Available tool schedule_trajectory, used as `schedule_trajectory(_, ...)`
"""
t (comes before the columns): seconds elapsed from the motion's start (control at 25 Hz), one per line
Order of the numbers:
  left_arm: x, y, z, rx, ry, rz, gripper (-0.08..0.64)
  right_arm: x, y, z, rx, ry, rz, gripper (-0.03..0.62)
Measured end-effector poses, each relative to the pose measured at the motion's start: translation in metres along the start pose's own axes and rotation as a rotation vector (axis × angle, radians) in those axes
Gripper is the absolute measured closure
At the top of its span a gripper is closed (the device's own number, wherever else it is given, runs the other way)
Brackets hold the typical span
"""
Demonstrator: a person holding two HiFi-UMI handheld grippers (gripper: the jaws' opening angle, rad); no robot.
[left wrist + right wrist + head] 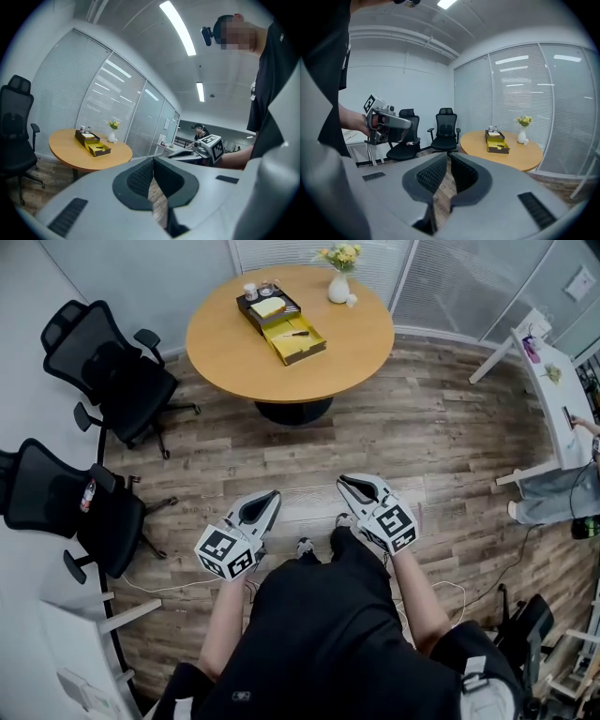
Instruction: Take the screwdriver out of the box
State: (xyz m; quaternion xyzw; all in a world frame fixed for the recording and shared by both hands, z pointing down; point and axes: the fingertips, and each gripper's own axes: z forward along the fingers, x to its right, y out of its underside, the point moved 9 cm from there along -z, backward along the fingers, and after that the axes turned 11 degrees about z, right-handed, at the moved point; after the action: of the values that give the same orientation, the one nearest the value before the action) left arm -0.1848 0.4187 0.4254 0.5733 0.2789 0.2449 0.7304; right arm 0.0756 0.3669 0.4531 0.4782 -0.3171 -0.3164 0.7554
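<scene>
An open black and yellow box (pixel 281 326) lies on the round wooden table (pixel 347 343) at the far side of the room. A small dark screwdriver (pixel 296 334) rests in the box's yellow half. Both grippers are held low over the wood floor, well short of the table. My left gripper (pixel 272 496) is shut with nothing in it, and so is my right gripper (pixel 350 482). The left gripper view shows its jaws (pixel 152 174) together and the box (pixel 92 144) far off. In the right gripper view the jaws (pixel 449 171) are together, with the box (pixel 497 142) beyond.
Two black office chairs (pixel 112 371) (pixel 66 502) stand to the left of the table. A white vase of flowers (pixel 338 282) sits behind the box. A white desk (pixel 553 399) and a seated person (pixel 562 493) are at the right. A cable (pixel 150 587) lies on the floor.
</scene>
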Motion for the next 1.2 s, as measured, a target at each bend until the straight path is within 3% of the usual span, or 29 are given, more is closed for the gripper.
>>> schedule_trajectory(0.6, -0.037, -0.006, 0.033, -0.037, -0.074, -0.012, 0.554, 0.052, -0.021, 0.056, 0.005, -0.078, 0.008, 0.568)
schedule_trajectory(1.2, -0.081, -0.047, 0.171, -0.037, -0.147, -0.011, 0.553, 0.205, -0.062, 0.085, -0.007, -0.146, -0.005, 0.568)
